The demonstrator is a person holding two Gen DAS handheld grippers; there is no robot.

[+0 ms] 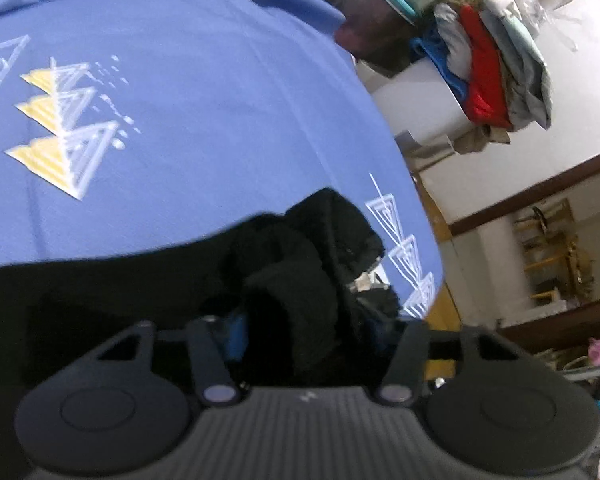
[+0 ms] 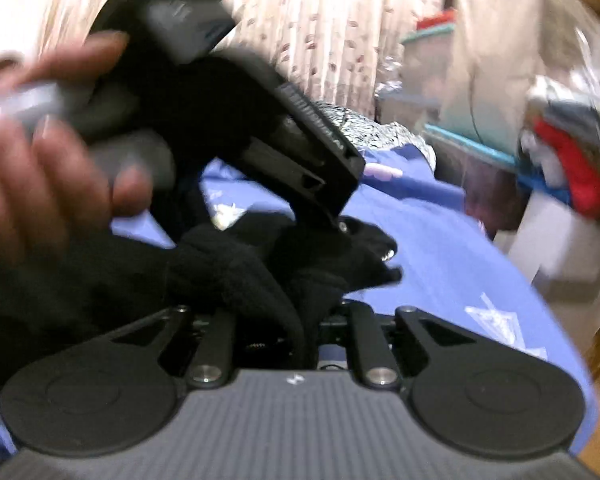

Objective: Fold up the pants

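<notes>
Black pants (image 1: pixel 300 264) lie bunched near the right edge of the blue bedsheet (image 1: pixel 172 120), the right gripper (image 2: pixel 300 320) closed on a gathered fold and the left gripper (image 1: pixel 300 320) part-open around fabric, grip unconfirmed, evidently lifting it for straightening.

Pants (image 1: pixel 300 264) bunched between my left fingers (image 1: pixel 236 332), lying on the bedsheet (image 1: pixel 180 120). Clothes stack (image 1: pixel 496 76) beyond them, to the right.
</notes>
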